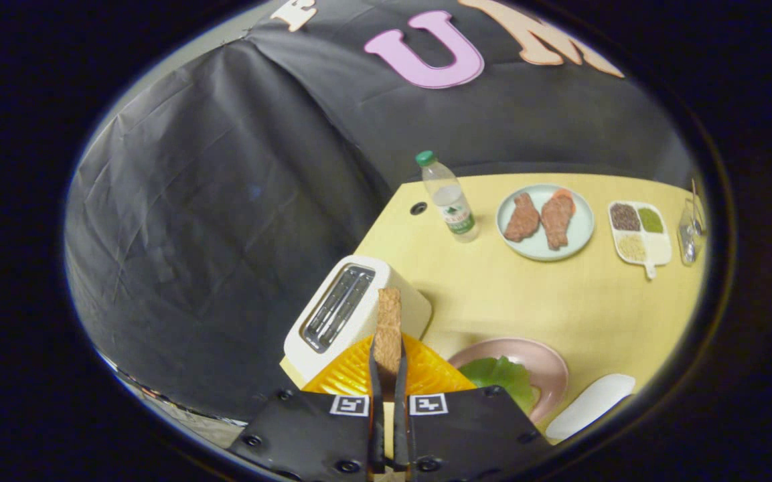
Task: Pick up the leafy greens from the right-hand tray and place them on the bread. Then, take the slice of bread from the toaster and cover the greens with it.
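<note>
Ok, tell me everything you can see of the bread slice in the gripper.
The bread slice is thin, tan to light brown, with a rough toasted-looking face. It is seen edge-on and stands upright, rising ahead of the gripper, whose two fingers are shut on its lower part, one on each side. It is lifted clear of the white toaster, whose slots look empty, and shows above an orange ribbed thing. The lower end is hidden between the fingers.

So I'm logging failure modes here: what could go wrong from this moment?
The gripper pinches the bread slice edge-on by a thin margin, so it might slip or swing. The pink plate with the leafy greens lies off to the side, so the slice could land askew. The toaster stands close; a swing could clip it.
</note>
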`<state>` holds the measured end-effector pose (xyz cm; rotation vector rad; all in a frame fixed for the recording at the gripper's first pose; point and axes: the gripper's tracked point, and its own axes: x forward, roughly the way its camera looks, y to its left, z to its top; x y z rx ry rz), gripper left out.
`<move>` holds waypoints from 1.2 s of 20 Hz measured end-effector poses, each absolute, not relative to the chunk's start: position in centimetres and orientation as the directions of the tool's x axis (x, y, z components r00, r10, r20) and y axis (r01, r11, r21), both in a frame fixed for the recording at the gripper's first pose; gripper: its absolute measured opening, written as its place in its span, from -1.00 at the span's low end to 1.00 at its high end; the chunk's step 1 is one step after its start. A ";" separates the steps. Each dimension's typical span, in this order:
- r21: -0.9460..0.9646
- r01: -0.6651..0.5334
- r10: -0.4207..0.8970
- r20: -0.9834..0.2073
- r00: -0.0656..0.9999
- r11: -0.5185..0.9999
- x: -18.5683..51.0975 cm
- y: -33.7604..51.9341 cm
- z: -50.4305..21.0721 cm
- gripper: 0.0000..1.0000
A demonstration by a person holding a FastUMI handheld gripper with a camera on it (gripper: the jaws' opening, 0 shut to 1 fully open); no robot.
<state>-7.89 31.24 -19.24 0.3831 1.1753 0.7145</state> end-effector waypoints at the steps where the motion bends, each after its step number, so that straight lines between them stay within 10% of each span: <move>1: 0.621 -0.287 0.680 -0.705 0.201 0.729 -8.1 30.5 -20.4 -0.84; 24: 0.592 -0.045 0.593 -0.798 0.111 0.805 -15.3 20.6 -33.2 -0.70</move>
